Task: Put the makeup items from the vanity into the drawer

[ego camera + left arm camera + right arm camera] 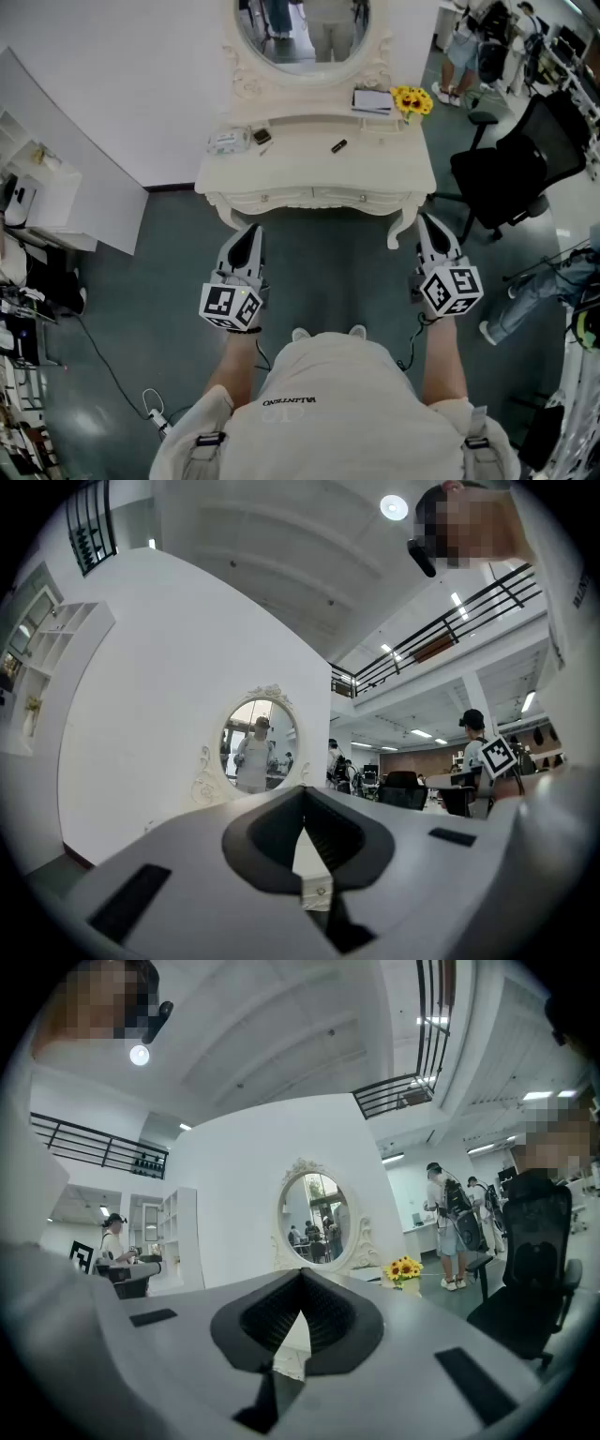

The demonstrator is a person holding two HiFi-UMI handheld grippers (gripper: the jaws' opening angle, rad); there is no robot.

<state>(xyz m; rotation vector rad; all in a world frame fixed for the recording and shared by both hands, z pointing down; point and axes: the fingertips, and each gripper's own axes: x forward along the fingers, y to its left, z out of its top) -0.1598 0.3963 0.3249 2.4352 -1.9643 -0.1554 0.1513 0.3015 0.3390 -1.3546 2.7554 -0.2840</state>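
A white vanity [314, 178] stands against a white wall on a grey-green floor, seen from the head view with an oval mirror [302, 33] above it and a black office chair [506, 178] off to the right. Nothing of the task looks done. The drawer [314, 197] in the vanity's front appears closed, and the makeup items lie on top. A pale packet [228, 142] sits at the left end, its long axis roughly along the vanity's width. A small dark item [262, 137] lies just beside it. A dark tube [338, 145] lies flat nearer the middle, its long axis slanted from lower left to upper right. A notebook [372, 101] and sunflowers [411, 100] sit at the back right. The left gripper [249, 234] and right gripper [428, 225] are held level just short of the vanity's front edge, apart from every item. By this judgement, opening the drawer and moving each item are both left to do. In the left gripper view the jaws are pressed together with nothing between them, aimed toward the mirror; the gripper's body hides the items. In the right gripper view the jaws likewise meet on nothing, with the mirror and sunflowers beyond and the items out of sight.
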